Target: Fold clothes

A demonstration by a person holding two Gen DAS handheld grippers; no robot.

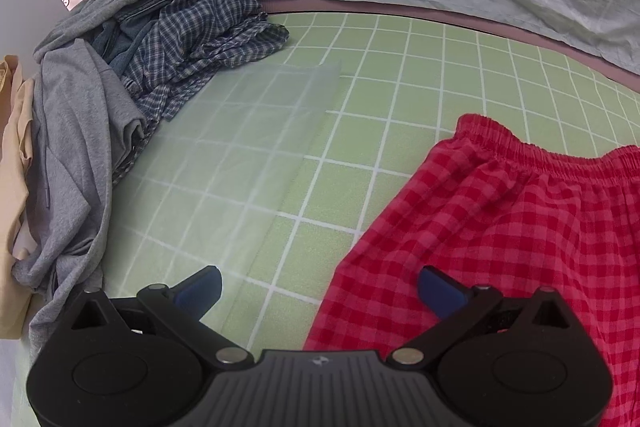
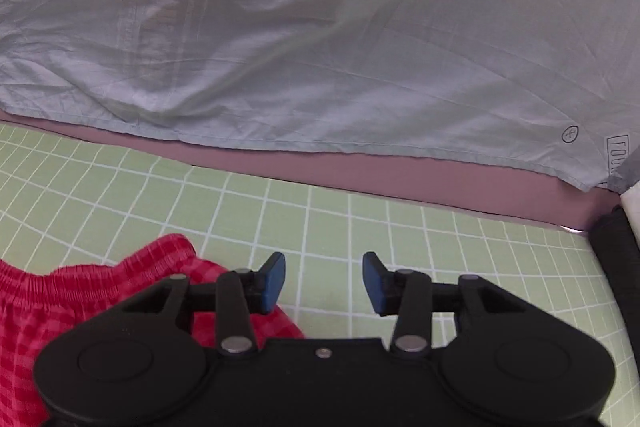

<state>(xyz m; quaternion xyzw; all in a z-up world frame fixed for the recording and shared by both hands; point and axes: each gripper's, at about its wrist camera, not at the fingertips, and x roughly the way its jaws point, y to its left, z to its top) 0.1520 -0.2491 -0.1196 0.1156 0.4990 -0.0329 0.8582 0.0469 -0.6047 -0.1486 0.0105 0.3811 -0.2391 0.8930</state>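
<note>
Red checked shorts (image 1: 500, 227) lie flat on the green grid mat (image 1: 360, 67), elastic waistband at the far side. My left gripper (image 1: 320, 291) is open and empty, low over the shorts' left edge, its right finger above the fabric. In the right wrist view the shorts (image 2: 60, 291) show at the lower left. My right gripper (image 2: 324, 283) is open and empty, just right of the shorts' right edge, over bare mat (image 2: 360, 227).
A pile of clothes lies at the mat's left: a grey hoodie (image 1: 72, 131), a blue plaid shirt (image 1: 200, 27), a beige garment (image 1: 12, 163). A translucent sheet (image 1: 240, 131) lies beside it. A pale sheet with a carrot print (image 2: 320, 47) lies beyond the mat.
</note>
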